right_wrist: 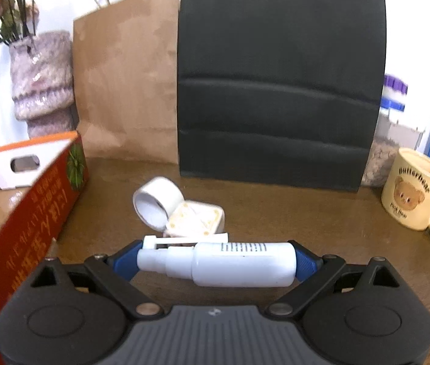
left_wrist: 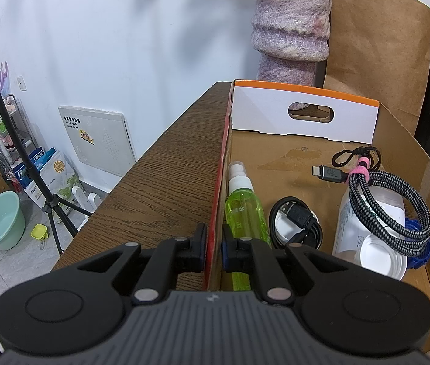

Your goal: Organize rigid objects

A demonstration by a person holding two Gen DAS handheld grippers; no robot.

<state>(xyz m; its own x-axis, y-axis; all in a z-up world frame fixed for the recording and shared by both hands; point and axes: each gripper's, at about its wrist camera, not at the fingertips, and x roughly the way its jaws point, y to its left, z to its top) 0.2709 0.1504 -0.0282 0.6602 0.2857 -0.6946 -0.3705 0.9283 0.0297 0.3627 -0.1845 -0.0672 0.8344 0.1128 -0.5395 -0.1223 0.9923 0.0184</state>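
Between the right gripper's point(right_wrist: 215, 263) wide jaws, white spray bottle point(right_wrist: 218, 263) lying lengthwise, needing level carrying; left gripper point(left_wrist: 214, 249) pinching box wall point(left_wrist: 216, 213).

three bottles point(left_wrist: 246, 210), two cables point(left_wrist: 391, 203), one mug point(right_wrist: 415, 197)

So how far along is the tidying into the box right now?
Partly done. The cardboard box already holds a green spray bottle, a black cable, a braided cable and a white bottle. The left gripper clamps the box wall; the right gripper holds a white spray bottle. A tape roll and charger remain outside.
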